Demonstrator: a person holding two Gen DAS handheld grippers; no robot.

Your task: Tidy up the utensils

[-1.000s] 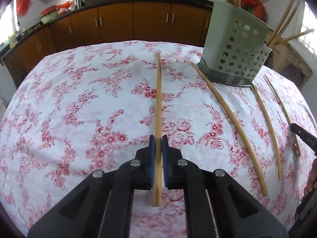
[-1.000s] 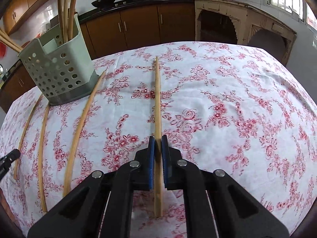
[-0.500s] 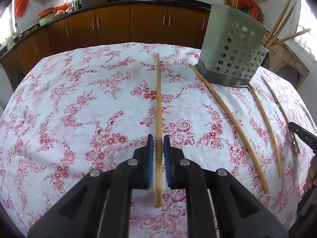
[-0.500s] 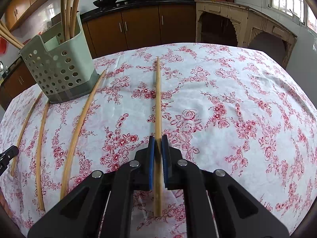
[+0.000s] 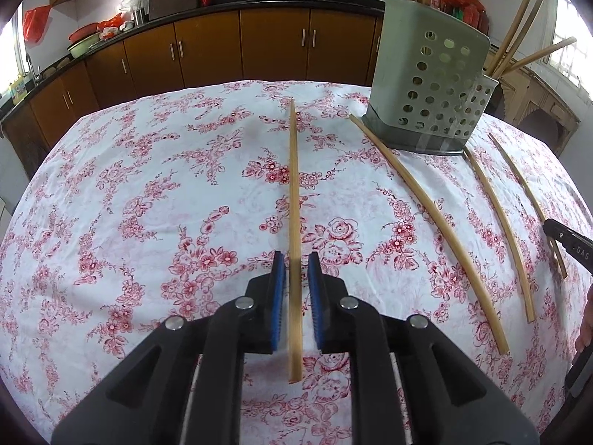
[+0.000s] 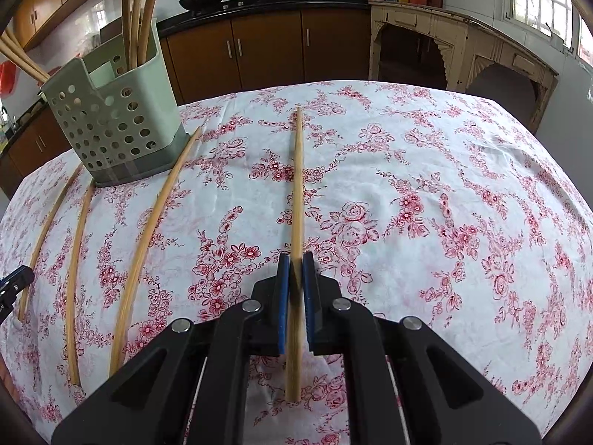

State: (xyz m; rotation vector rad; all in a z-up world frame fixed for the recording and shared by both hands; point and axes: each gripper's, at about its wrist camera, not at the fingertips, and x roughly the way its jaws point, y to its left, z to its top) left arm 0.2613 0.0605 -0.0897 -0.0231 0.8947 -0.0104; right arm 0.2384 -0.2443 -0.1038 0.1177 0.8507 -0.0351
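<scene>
A wooden chopstick (image 5: 294, 200) lies on the floral tablecloth between the blue pads of my left gripper (image 5: 296, 265), whose jaws stand slightly open, with small gaps on both sides of the stick. My right gripper (image 6: 295, 259) is shut on another chopstick (image 6: 298, 193), held just above the cloth. A green perforated utensil holder (image 5: 430, 81) stands at the far right of the left wrist view and at the far left of the right wrist view (image 6: 115, 111), with several chopsticks upright in it.
Three loose chopsticks (image 5: 426, 204) lie beside the holder, also seen in the right wrist view (image 6: 148, 230). The tip of the other gripper shows at the right edge (image 5: 567, 241). Brown kitchen cabinets (image 5: 222, 48) stand behind the table.
My left gripper's jaws have parted from the chopstick they held, and the stick now lies on the cloth. My right gripper has lifted a little, still shut on its chopstick.
</scene>
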